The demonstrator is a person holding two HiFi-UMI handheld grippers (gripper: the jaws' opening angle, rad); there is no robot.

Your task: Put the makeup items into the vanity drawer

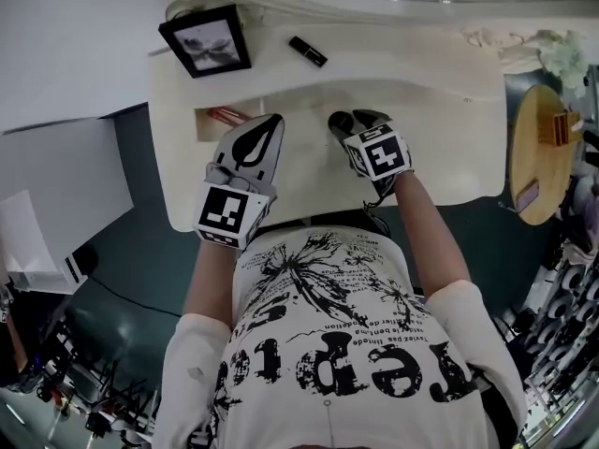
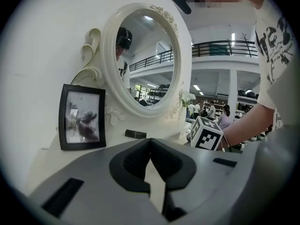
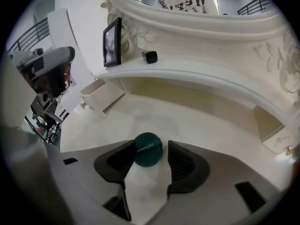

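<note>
Right gripper view, lower centre: a dark-green round compact (image 3: pixel 148 149) lies on the vanity top (image 3: pixel 187 121) between the spread, unpinching jaws of the right gripper (image 3: pixel 151 153). We judge it light, rigid and slippery, so we grip across its rim. The left gripper (image 2: pixel 150 144) is pressed together, empty.

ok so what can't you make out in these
- What's in the drawer: head view, the left gripper covers part; right gripper view, its wall hides it.
- Print on the green disc: right gripper view, too small.
- That disc, head view: hidden under the right gripper.
</note>
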